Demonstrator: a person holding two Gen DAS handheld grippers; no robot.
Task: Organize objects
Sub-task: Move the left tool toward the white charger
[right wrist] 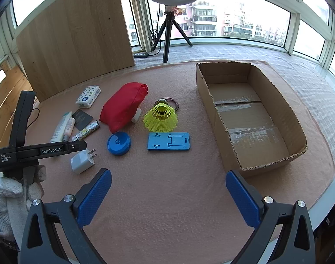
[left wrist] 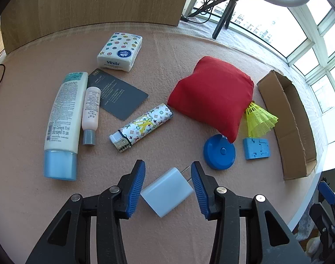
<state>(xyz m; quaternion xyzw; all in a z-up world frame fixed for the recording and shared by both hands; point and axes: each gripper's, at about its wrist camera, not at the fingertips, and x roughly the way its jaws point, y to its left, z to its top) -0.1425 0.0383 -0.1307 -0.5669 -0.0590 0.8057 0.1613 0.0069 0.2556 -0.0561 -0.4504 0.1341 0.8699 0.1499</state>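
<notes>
The left gripper hung low over the pink felt table, its blue pads parted about the width of the white charger plug. The plug lay flat on the felt between the two fingers, turned at an angle, its prongs pointing away toward the far side of the table. One corner looked to be touching or nearly touching the left pad; whether the other pad met it I could not tell. It was not lifted.

The right gripper stood wide open over bare felt near the table's front edge, holding nothing. A gloved hand held the left tool's handle.

Beyond the plug lay the rest: a patterned lighter, a small pink bottle beside a larger white tube with a blue cap, a dark card, a tissue pack. To the right were a red cloth pouch, a round blue tape measure, a blue phone stand and a yellow shuttlecock. The cardboard box sat open at the right side, well apart from the plug.
</notes>
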